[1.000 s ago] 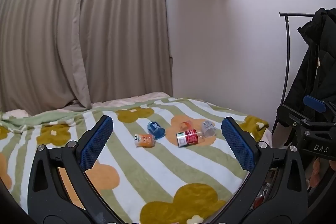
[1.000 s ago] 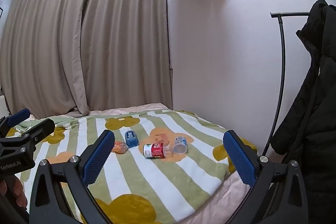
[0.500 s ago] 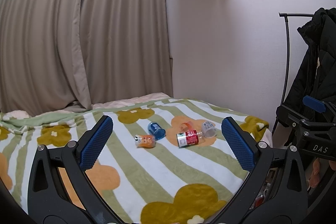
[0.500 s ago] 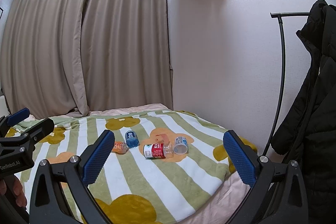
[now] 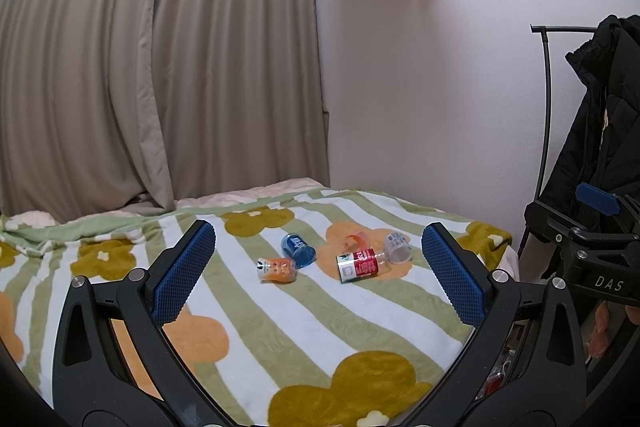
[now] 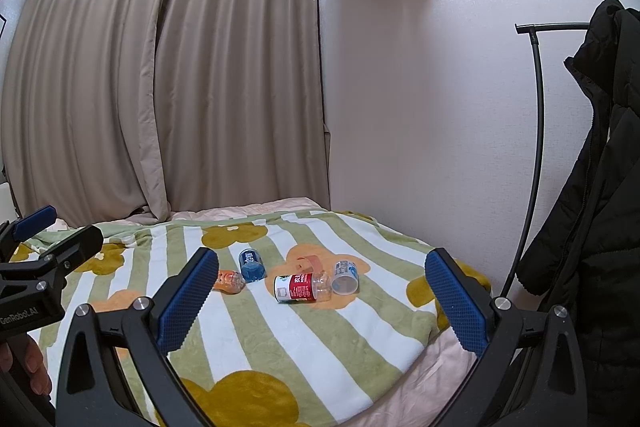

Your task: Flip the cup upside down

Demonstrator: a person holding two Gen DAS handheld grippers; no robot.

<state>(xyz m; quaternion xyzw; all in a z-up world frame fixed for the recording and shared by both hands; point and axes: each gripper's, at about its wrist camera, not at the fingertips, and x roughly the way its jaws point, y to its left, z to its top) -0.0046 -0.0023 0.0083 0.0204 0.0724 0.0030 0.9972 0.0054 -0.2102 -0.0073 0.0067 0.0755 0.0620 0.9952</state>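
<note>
Tongs: left tongs and right tongs both spread, empty.
Advice: approach the white cup, right of the red cup, squarely.

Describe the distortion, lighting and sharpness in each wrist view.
Left wrist view: fisheye bends the coat rack; black corners; soft, even light; the cups are small but sharp. Right wrist view: same bending and dark corners; the curtain is evenly lit, no glare.
</note>
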